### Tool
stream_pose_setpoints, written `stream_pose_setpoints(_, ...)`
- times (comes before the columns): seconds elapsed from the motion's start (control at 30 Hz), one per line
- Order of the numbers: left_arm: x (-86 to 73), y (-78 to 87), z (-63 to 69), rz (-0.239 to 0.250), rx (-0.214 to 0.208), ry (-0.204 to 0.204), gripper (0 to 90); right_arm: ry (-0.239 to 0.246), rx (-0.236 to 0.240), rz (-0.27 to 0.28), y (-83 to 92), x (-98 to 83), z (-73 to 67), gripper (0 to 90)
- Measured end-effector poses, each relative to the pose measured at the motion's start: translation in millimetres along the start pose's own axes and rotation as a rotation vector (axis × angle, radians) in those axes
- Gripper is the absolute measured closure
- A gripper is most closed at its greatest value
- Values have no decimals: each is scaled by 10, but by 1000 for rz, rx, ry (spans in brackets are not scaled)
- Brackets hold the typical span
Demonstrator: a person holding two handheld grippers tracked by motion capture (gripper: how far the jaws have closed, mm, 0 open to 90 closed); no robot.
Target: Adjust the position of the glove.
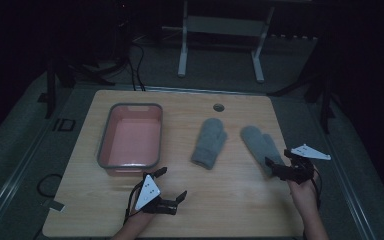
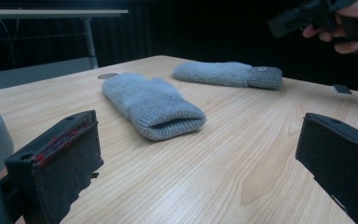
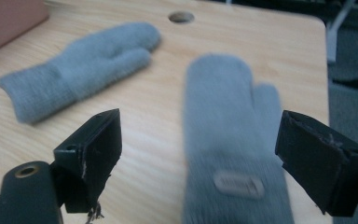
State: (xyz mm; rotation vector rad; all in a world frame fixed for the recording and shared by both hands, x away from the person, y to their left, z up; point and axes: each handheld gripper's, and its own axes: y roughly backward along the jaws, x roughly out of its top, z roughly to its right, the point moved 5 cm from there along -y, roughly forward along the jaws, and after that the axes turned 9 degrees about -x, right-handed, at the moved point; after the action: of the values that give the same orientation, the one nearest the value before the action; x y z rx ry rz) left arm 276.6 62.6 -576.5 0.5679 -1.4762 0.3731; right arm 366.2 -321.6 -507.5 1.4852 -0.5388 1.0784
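Right gripper (image 1: 276, 167): near right of the table (image 1: 230, 200), jaws spread wide, nothing pinched; its tips sit over the cuff end of the right mitten (image 1: 260, 142)
Right gripper view: the jaws (image 3: 200, 154) straddle the cuff of the right mitten (image 3: 233, 140) without pressing on it; the mitten is blurred here
Left gripper (image 1: 172, 184): near edge of the table, left of centre, jaws wide apart and empty, just near of the pink tub (image 1: 130, 137)
Left gripper view: jaws (image 2: 196, 154) apart over bare wood; it looks into the open cuff of the left mitten (image 2: 154, 105), which the high view does not reveal; the right mitten (image 2: 228, 73) lies farther off, and a hand (image 2: 349, 28) with the other gripper is at the upper right
Left mitten (image 1: 210, 141): grey knit, flat at mid table, well apart from both grippers, cuff toward the near side
Label: a small pale tab on the right mitten's cuff, seen in the right gripper view (image 3: 239, 184) and as a dot in the left gripper view; too blurred to read any writing
Pink tub: grey-rimmed, far left part of the table; the high view shows it whole and nothing in it, while the right gripper view catches just a pink corner (image 3: 9, 21)
Table hole (image 1: 218, 107): round, at the far edge, beyond the mittens; also in the right gripper view (image 3: 181, 17)
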Motion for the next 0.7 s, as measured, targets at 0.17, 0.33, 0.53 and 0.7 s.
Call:
stream_pose_setpoints(0.17, 0, 1, 3, 1, 0, 2, 3, 33, 40, 30, -93, 215, -173, 136)
stream_pose_setpoints(0.33, 0, 2, 2, 2, 0, 3, 3, 71, 109, -1, -259, 378, -401, 139)
stream_pose_setpoints(0.53, 0, 2, 4, 3, -3, 1, 2, 122, 155, -24, -450, 498, -656, 143)
stream_pose_setpoints(0.7, 1, 2, 4, 5, -4, 7, 3, 150, 206, -41, -675, 650, -874, 175)
